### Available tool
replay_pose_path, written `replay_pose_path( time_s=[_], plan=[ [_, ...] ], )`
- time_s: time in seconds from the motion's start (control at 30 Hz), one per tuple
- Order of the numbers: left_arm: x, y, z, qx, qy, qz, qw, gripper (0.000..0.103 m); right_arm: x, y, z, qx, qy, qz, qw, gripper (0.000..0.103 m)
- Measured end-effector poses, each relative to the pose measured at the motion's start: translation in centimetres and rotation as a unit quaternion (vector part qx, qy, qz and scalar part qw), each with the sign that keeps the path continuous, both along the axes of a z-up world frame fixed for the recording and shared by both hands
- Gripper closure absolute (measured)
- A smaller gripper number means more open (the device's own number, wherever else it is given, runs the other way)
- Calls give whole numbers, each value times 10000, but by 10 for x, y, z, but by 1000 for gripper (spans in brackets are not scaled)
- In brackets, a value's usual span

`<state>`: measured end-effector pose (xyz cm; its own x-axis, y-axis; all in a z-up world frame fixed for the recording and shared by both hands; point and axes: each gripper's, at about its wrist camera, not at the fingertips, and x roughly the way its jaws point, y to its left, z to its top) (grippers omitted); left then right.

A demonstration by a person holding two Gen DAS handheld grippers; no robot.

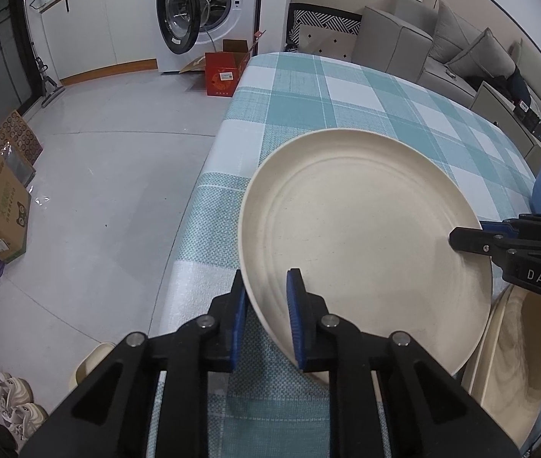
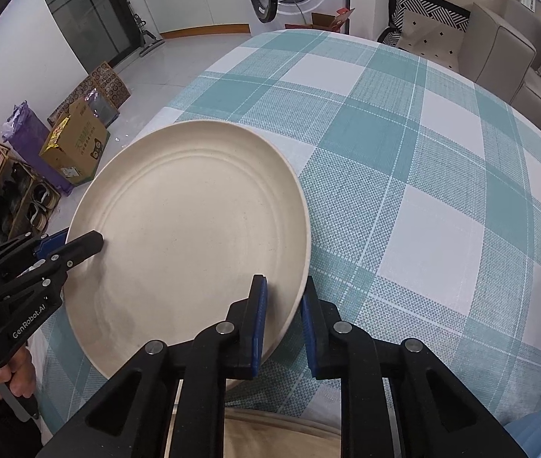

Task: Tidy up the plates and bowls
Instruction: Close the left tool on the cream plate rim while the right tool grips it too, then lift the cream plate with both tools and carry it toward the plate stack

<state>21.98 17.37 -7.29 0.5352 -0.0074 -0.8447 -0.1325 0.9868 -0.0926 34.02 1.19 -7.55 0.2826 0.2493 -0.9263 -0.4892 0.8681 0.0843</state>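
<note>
"DAS" on right gripper (image 1: pixel 469 242); "GenRobot.AI" on left gripper (image 2: pixel 79 246).

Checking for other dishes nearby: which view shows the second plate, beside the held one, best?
The left wrist view: the second plate shows its rim and ringed inside at lower right, partly under the held plate. The right wrist view shows only a beige sliver at the bottom edge, hard to identify.

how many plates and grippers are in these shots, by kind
cream plates: 2, one gripped, one lower right
grippers: 2, left and right, both clamped on the gripped plate's rim
total: 4
</note>
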Motion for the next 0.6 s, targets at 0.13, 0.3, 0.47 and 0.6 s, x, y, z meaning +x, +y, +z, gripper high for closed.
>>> replay_pose_path(
  time_s=[0.13, 0.3, 0.47, 0.6],
  plan=[
    [1, -2, 3, 70, -45, -13, 10000, 85, 1, -1, 1, 20, -28, -40, 10000, 86],
    [0, -3, 11, 162, -136, 3, 9998, 85, 2, -2, 8, 85, -127, -67, 9999, 86],
    [-1, -3, 21, 234, -252, 10, 9994, 85, 1, -4, 18, 189, -240, -81, 9995, 86],
    [-2, -2, 27, 284, -333, 22, 9990, 85, 0, -4, 25, 246, -312, -81, 9992, 86]
  ],
)
